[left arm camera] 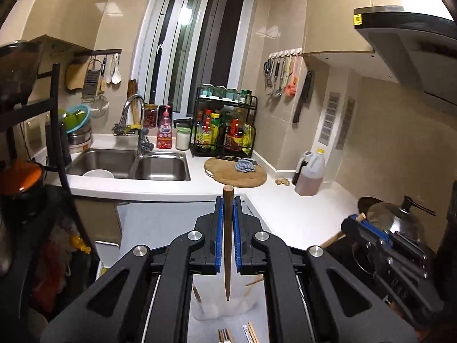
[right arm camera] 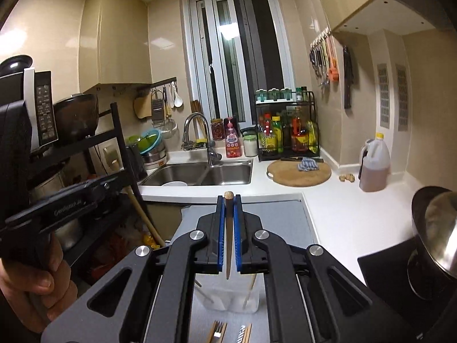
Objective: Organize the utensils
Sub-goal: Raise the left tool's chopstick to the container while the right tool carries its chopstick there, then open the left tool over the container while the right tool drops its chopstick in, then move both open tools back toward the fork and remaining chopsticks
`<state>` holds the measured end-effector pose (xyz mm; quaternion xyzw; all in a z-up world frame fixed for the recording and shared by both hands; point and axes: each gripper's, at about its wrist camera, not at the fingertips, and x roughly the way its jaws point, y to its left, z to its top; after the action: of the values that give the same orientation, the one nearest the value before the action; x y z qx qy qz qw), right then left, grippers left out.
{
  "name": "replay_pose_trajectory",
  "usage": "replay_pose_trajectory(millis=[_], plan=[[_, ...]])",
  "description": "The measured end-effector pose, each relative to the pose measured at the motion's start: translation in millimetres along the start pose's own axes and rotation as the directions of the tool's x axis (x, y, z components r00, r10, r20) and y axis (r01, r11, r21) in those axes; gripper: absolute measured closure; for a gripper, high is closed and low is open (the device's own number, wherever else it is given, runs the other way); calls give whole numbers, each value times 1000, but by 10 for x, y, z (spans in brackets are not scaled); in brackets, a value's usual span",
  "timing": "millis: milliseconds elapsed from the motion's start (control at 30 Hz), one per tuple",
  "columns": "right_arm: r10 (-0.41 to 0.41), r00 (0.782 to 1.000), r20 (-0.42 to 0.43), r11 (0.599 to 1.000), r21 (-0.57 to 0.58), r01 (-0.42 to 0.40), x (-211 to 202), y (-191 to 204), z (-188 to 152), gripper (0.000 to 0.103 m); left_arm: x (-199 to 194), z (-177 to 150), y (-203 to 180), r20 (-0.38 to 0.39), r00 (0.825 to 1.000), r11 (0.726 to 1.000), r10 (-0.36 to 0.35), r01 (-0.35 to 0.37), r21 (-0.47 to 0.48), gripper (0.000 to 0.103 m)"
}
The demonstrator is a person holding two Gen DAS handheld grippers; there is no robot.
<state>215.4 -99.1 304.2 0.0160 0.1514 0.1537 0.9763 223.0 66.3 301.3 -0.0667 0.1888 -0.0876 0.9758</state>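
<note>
Small tiled kitchen, glossy white counter [left arm camera: 300, 217] around a steel double sink [left arm camera: 128, 164].
Each tool clenches one tapered wooden chopstick: left tool [left arm camera: 228, 208], right tool [right arm camera: 228, 208]; round wooden board [left arm camera: 235, 173] at 12 o'clock.

My right gripper [right arm camera: 228, 208] is clamped on a wooden chopstick [right arm camera: 228, 237], tip pointing down over a clear plastic container [right arm camera: 232, 297] with two more sticks leaning inside. Fork [right arm camera: 218, 328] lies below it, sink [right arm camera: 200, 174] beyond.

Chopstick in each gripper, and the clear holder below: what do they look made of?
Left chopstick: apparently wood or bamboo, matte brown, faint grain. Right chopstick: likely wood too, darker, slight sheen, maybe lacquered. Holder: translucent, frosted, probably plastic; glass not excluded.
</note>
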Motion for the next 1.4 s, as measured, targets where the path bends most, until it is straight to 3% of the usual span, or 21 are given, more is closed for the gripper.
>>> replay_pose_trajectory(millis=[200, 367, 600, 667, 767, 1067, 1400], plan=[[-6, 996, -86, 1000, 3, 6, 465, -102, -248, 97, 569, -151, 93, -95, 995, 999, 43, -40, 27, 97], [1, 986, -170, 1000, 6, 0, 785, -150, -495, 97, 998, -477, 152, -207, 977, 998, 60, -53, 36, 97], [-4, 962, -273, 1000, -11, 1, 1076, -129, -758, 95, 1255, -681, 170, -311, 948, 997, 69, -53, 59, 96], [-12, 956, -293, 1000, -13, 9, 1097, -130, -795, 90, 1262, -683, 160, -326, 943, 997, 70, -52, 65, 89], [-38, 957, -289, 999, -24, 32, 1023, -144, -796, 82, 1133, -613, 144, -299, 950, 994, 94, -75, 77, 64], [-108, 977, -182, 994, -19, 107, 464, -221, -674, 77, 415, -450, 12, -172, 978, 991, 120, -109, 72, 64], [-115, 991, -71, 993, 15, 117, -346, -191, -960, 77, -337, -862, -248, -104, 990, 994, 90, -82, 78, 64]])
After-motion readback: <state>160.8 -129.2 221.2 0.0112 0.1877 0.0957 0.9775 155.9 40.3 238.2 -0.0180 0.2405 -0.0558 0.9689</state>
